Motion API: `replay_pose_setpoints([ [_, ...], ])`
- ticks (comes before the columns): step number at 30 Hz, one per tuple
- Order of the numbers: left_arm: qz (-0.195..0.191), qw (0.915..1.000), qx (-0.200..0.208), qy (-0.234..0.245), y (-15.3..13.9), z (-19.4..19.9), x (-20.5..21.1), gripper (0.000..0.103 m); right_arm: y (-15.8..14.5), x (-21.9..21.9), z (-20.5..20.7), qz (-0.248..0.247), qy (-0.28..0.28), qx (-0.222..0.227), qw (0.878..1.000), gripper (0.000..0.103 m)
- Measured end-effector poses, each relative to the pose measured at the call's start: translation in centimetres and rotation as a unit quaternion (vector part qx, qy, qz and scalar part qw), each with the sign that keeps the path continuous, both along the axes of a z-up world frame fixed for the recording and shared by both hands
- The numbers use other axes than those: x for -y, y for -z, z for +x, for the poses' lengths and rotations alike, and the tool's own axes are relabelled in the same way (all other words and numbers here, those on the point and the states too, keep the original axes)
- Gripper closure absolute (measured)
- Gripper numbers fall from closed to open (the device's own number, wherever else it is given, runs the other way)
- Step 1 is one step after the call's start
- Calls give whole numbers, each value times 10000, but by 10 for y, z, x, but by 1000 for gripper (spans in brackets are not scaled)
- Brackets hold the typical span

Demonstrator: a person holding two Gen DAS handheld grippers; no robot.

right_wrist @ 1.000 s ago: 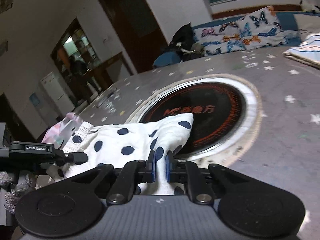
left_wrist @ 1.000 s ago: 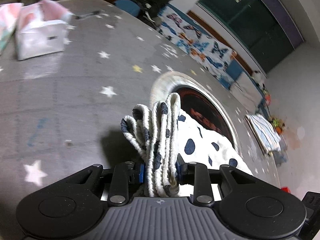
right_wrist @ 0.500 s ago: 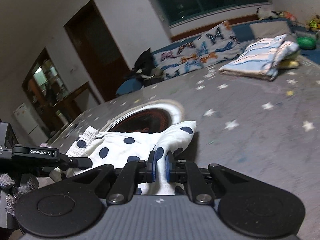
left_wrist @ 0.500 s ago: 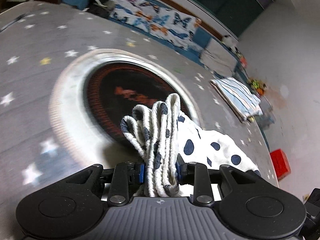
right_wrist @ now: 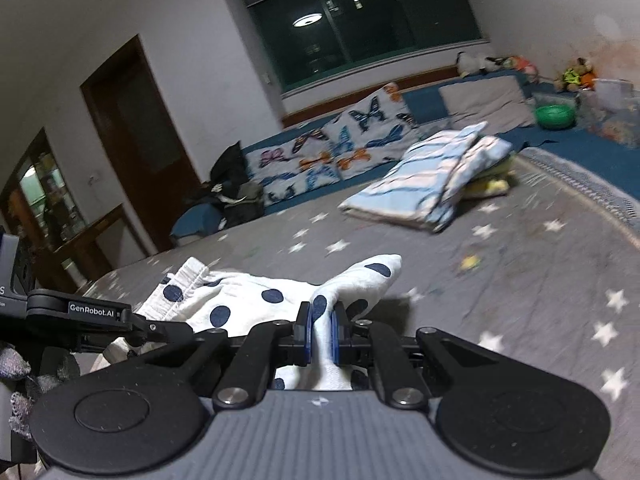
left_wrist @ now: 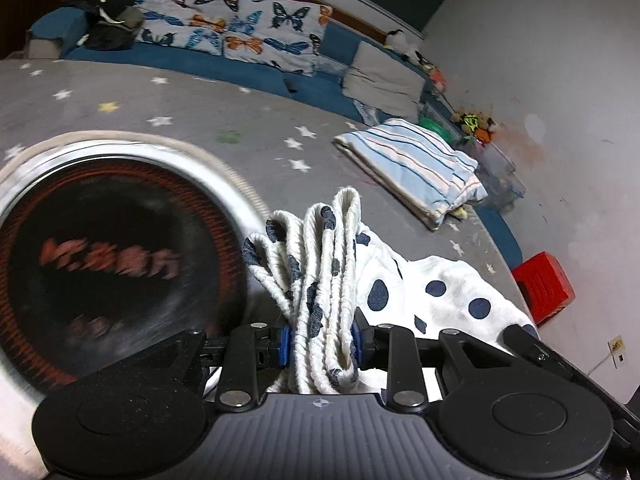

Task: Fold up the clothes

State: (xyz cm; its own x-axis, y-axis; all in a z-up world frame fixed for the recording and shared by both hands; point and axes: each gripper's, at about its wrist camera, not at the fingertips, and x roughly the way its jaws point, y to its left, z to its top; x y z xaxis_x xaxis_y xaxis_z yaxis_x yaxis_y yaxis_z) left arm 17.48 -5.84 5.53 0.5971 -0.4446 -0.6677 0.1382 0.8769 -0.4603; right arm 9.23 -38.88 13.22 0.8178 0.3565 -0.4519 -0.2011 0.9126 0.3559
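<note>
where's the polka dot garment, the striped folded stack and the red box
polka dot garment (left_wrist: 444,292): left wrist view, on the flat spotted cloth right of the bunched waistband
striped folded stack (right_wrist: 416,178): right wrist view, on the top striped layer
red box (left_wrist: 544,286): left wrist view, on its top face

Dim indoor light for my cams, ceiling lamp (right_wrist: 307,20) mirrored in dark window (right_wrist: 360,20); bg smeared w/ motion blur, fisheye bends edges, corners black, my fingers (left_wrist: 285,346) sharp

"GenRobot.AI" stands on the left gripper (right_wrist: 160,326).
</note>
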Motion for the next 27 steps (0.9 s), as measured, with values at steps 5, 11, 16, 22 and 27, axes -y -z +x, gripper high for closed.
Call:
replay_pose_setpoints([
  [5,104,9999,36,129,8,21,25,73,5,19,18,-86,258,-39,9996,95],
  [11,391,9990,-103,204,25,27,32,61,34,41,31,58,579,-537,9969,94],
  [16,578,9982,92,113,14,24,22,48,38,50,32,-76,611,-652,9960,84],
  [22,697,9954,661,52,-13,24,22,55,21,43,42,-216,445,-425,9979,82],
  [27,585,9950,740,334,-12,39,36,79,21,27,68,-297,199,-494,9981,76],
])
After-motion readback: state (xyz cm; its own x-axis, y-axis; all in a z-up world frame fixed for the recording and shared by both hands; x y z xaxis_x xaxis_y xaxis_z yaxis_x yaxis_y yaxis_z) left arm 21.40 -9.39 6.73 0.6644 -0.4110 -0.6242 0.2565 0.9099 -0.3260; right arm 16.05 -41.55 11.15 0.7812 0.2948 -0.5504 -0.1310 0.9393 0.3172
